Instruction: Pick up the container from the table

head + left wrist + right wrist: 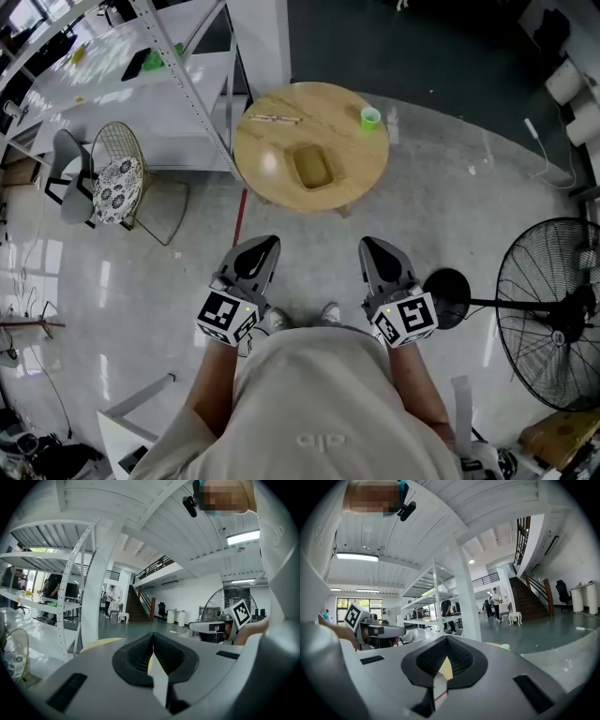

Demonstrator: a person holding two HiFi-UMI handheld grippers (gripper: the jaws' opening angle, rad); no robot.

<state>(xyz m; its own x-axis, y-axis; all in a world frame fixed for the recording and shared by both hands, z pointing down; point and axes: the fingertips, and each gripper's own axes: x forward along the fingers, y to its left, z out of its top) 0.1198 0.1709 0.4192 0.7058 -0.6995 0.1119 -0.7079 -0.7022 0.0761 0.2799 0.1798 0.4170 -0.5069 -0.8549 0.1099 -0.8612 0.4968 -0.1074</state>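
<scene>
Head view alone gives us the container (312, 167): shallow, tan, flat near the middle of the round wooden counter (352, 159); we cannot tell its contents. One green cup (370, 117) sits at the counter's far right rim. Our left gripper (261, 249) and right gripper (373, 249) hang well short of the counter. Both gripper views catch only the counter's rim; in each we see fingers (136, 654) clenched pad against pad.

Container (312, 168) at the centre of the table (356, 155), cup (370, 117) toward its right edge, chair (117, 183) to its left.
</scene>
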